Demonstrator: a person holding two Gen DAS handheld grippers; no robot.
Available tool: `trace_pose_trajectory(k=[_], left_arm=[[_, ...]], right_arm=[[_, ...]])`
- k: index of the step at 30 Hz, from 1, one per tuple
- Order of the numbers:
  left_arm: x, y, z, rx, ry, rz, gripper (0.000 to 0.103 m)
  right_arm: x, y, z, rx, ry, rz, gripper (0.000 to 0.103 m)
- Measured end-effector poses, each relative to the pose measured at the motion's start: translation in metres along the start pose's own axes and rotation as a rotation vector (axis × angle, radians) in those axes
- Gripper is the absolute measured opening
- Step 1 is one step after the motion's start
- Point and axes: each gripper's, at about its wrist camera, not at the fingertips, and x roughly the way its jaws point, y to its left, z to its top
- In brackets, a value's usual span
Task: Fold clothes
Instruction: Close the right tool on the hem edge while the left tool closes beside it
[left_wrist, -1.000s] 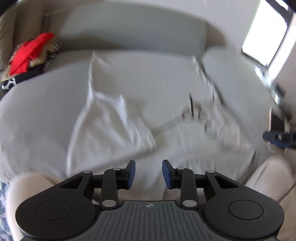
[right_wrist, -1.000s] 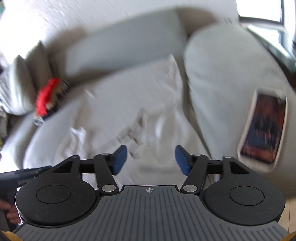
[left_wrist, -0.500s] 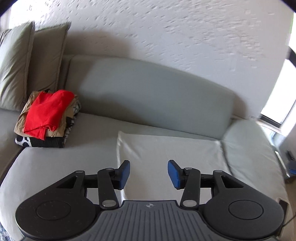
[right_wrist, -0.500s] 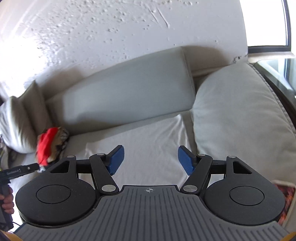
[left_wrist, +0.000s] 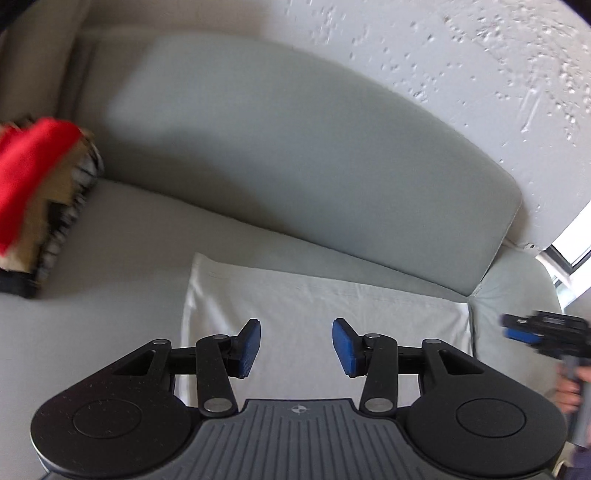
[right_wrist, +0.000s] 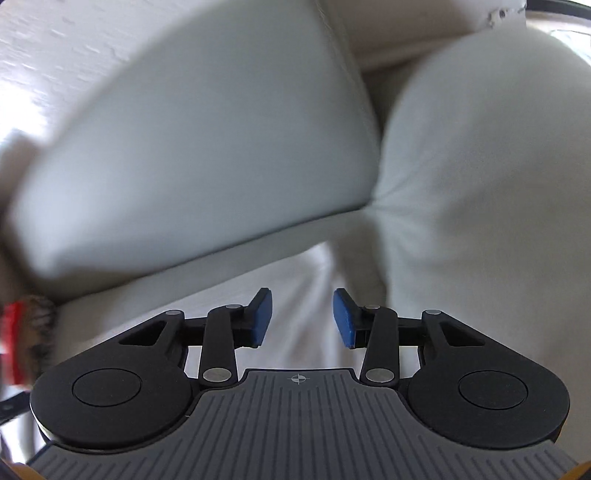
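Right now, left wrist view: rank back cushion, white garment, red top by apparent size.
1. back cushion, largest by far.
2. white garment, partly hidden by the left gripper.
3. red top, smallest, cut off at the frame edge and blurred, so its true extent is unsure.

Left gripper: two matte black arms on round black hubs, each ending in a blue ribbed pad, with silver pivot screws at the linkage joints. Its base is grey, ridged plastic carrying a small crosshair mark. Right gripper: the same build, black linkages, blue pads, silver screws, grey ridged base with crosshair. Seen blurred from the left wrist camera, it appears black with a blue tip.
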Motion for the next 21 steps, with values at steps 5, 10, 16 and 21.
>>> trace_pose_trajectory(k=[5,10,16,21], left_arm=[[0.041,0.018,0.002,-0.026,0.012,0.008,0.041],[0.052,0.044,-0.002,-0.071,-0.022,0.024,0.041],[0.058,0.066,-0.004,-0.143,-0.075,0.064,0.043],[0.079,0.095,0.005,-0.212,-0.098,0.048,0.048]], right_arm=[[0.041,-0.006,0.01,-0.057,-0.004,-0.015,0.044],[0.057,-0.001,0.007,-0.119,-0.014,-0.027,0.02],[0.06,0.016,-0.005,-0.215,-0.008,-0.076,0.005],[0.065,0.019,-0.006,-0.17,0.013,-0.092,0.005]])
